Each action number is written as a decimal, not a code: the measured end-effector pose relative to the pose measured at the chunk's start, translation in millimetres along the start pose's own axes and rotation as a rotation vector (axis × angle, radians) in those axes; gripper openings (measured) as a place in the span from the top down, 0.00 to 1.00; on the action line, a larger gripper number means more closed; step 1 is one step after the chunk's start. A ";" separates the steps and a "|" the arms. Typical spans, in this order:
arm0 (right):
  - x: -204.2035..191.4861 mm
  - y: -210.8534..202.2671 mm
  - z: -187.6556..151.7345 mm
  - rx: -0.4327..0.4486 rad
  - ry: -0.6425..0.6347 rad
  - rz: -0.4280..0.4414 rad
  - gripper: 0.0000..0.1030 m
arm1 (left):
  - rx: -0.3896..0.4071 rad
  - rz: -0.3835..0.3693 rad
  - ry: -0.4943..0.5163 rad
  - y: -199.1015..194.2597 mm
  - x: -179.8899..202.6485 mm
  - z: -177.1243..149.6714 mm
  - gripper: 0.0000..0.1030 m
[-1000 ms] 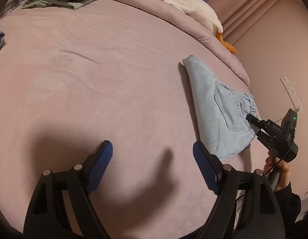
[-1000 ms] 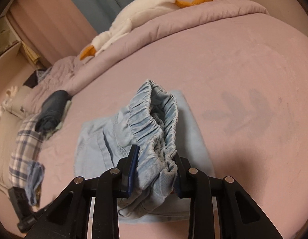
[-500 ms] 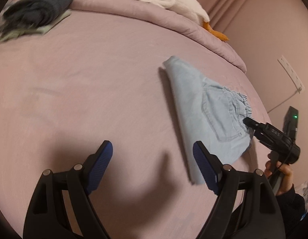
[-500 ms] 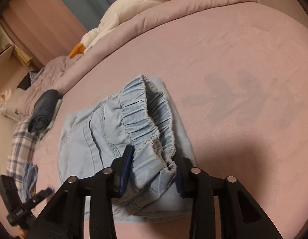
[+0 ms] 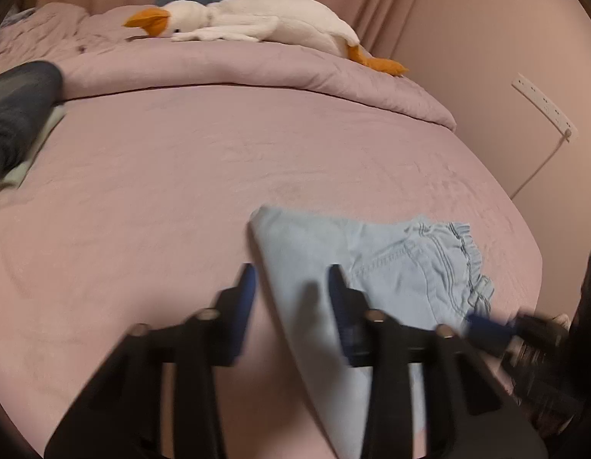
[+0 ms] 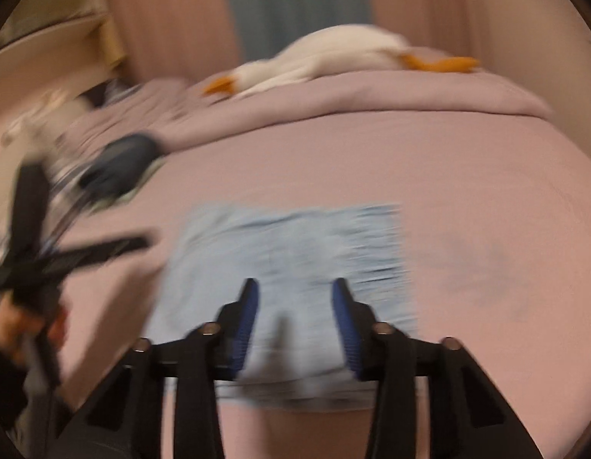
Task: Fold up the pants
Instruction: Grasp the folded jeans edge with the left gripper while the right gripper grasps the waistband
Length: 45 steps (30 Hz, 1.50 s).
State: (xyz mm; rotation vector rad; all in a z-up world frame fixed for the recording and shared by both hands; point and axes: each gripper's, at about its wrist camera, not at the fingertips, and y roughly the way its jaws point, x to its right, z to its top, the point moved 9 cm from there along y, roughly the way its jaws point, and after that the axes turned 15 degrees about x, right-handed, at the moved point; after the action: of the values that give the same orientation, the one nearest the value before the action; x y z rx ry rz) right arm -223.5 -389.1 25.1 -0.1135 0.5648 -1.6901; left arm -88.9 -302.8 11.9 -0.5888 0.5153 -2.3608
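I see my left gripper (image 5: 291, 290), jaws just narrowed and holding nothing, above the folded edge of the light-blue denim pants (image 5: 375, 267) flat on the pink bedsheet (image 5: 180, 176), and my right gripper (image 6: 294, 306), slightly parted, empty above their waistband side.

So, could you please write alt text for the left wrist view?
Folded light blue pants lie on a pink bed, between the narrowly parted jaws of the left hand-held gripper. A white plush goose rests on the rolled duvet behind.
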 end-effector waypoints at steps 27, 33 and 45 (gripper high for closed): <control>3.7 8.1 -7.6 -0.057 0.032 0.105 0.80 | -0.032 -0.027 0.166 38.4 32.1 -0.9 0.73; 56.3 22.7 30.6 -0.001 0.025 -0.045 0.80 | -0.103 -0.130 0.177 15.4 67.2 -46.9 0.73; 95.5 48.9 -1.0 -0.154 0.123 -0.156 0.80 | -0.174 -0.089 0.171 21.8 74.9 -68.8 0.69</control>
State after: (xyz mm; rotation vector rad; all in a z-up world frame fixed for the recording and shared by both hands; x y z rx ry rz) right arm -199.7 -483.9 -19.1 -0.1690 0.7957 -1.8124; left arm -166.6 -354.0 -34.7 -0.4978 0.7928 -2.4807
